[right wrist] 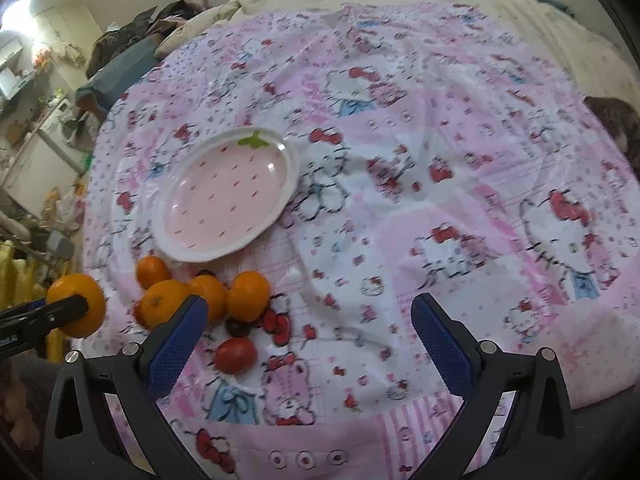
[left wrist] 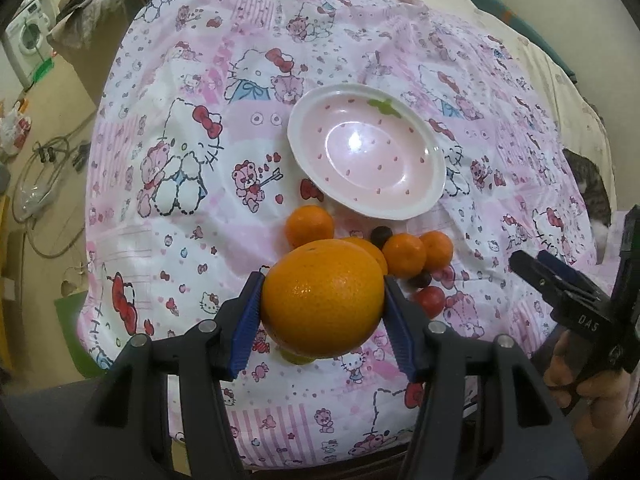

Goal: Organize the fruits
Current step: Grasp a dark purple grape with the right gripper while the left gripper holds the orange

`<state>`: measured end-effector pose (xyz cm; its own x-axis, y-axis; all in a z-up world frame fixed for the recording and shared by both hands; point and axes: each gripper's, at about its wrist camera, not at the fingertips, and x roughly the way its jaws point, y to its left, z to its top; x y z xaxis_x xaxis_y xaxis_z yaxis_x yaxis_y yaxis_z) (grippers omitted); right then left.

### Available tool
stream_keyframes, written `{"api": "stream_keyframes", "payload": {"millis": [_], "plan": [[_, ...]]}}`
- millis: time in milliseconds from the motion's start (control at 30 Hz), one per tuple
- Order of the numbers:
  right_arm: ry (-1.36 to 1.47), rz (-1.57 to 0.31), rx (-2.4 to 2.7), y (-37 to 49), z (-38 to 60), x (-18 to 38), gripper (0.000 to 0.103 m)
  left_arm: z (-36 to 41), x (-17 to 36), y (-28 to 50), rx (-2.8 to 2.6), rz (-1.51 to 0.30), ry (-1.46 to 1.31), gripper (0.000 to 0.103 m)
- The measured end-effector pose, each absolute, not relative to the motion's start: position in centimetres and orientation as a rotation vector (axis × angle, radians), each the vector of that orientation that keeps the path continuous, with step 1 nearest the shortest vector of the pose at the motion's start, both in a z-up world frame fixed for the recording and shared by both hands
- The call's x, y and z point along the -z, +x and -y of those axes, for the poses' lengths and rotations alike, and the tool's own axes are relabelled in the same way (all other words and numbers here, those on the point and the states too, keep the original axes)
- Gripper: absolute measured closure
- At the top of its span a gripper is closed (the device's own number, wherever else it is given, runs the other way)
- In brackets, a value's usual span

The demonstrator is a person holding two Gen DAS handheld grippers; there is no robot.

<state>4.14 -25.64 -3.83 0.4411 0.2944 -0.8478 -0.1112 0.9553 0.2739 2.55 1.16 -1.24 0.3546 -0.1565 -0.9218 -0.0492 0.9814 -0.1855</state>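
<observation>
Left gripper [left wrist: 322, 300] clamped the large orange [left wrist: 322, 298] across its middle, raised near the empty pink plate [left wrist: 424, 204]; right gripper [right wrist: 310, 334] gaped wide, idle; fruit looked firm, weighty, smooth-skinned, so an equatorial hold seemed safest.
</observation>
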Motion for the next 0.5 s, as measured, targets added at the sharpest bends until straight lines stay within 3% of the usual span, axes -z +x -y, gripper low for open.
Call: {"api": "stream_keyframes", "payload": {"millis": [167,267,500], "plan": [[0.246,-1.177,-0.311,4.5,25.2,5.0,0.023,-1.9,0.9,2.1,0.073,-1.203,-0.245,0.05],[0.274,-1.248,-0.387,4.8,24.1,6.1,0.039,-2.4,0.8,2.1,0.068,-1.203,-0.261,0.05],[0.227,-1.361,-0.423,5.7,20.8,8.9,0.047,-2.6,0.6,1.9,0.091,-1.201,-0.293,0.05]]}}
